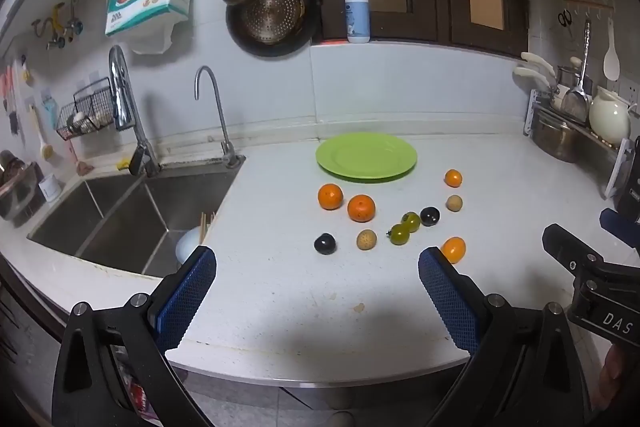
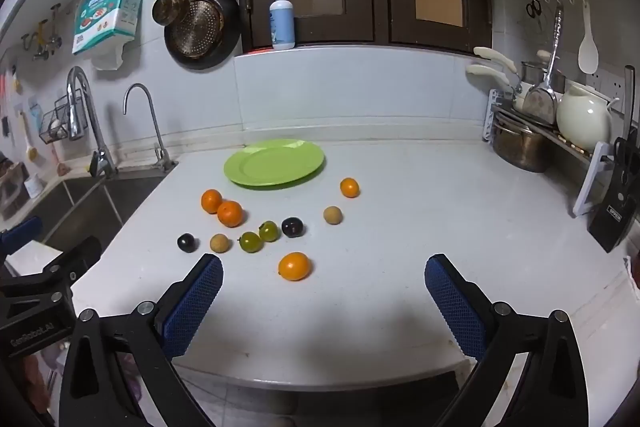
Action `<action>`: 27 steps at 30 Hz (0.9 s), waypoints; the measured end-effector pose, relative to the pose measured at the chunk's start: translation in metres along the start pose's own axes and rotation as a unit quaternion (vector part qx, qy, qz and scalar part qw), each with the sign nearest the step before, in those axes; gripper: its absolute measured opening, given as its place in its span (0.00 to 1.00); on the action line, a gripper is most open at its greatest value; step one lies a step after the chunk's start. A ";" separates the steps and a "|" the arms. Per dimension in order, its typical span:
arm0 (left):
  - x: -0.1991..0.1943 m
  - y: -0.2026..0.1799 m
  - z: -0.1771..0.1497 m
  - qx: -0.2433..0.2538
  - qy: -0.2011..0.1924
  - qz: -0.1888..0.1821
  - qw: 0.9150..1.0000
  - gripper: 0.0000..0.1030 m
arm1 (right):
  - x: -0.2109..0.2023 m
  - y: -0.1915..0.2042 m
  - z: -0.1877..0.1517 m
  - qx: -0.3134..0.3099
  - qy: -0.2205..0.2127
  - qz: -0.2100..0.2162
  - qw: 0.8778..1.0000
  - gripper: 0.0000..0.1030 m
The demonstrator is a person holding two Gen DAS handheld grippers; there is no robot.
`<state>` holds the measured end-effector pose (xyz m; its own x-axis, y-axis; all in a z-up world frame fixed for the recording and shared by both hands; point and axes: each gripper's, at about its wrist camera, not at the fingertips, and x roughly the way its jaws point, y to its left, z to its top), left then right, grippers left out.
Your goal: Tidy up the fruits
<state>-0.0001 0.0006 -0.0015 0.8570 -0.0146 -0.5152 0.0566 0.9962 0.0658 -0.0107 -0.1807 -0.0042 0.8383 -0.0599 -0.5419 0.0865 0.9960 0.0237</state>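
Observation:
An empty green plate point(image 1: 366, 155) point(image 2: 274, 163) lies at the back of the white counter. In front of it lie several loose fruits: two oranges side by side point(image 1: 361, 207) point(image 2: 230, 213), a small orange point(image 1: 453, 178) point(image 2: 349, 187) at the right, a nearer orange point(image 1: 453, 249) point(image 2: 295, 266), two green tomatoes point(image 1: 399, 234) point(image 2: 251, 242), two dark plums point(image 1: 324, 243) point(image 2: 187, 242) and two tan longans point(image 1: 366, 239) point(image 2: 220, 243). My left gripper point(image 1: 316, 267) is open and empty above the counter's front. My right gripper point(image 2: 323, 277) is open and empty, just right of the nearer orange.
A steel sink point(image 1: 120, 219) with two taps lies at the left. A dish rack with a pot point(image 2: 520, 147), a cream jug point(image 2: 584, 125) and a knife block point(image 2: 614, 215) stands at the right. A soap bottle point(image 2: 282, 23) stands on the ledge behind.

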 end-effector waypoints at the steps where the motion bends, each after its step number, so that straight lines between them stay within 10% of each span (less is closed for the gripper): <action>1: 0.000 0.000 -0.001 -0.002 0.004 -0.002 1.000 1.00 | -0.001 0.000 0.000 0.001 -0.002 0.001 1.000 0.99; 27: -0.005 0.001 -0.002 -0.016 0.006 0.005 1.000 1.00 | -0.006 0.003 -0.004 -0.003 -0.013 0.014 1.000 0.99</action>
<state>-0.0054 0.0014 -0.0011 0.8517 -0.0034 -0.5241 0.0314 0.9985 0.0445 -0.0171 -0.1776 -0.0040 0.8537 -0.0341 -0.5196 0.0596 0.9977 0.0325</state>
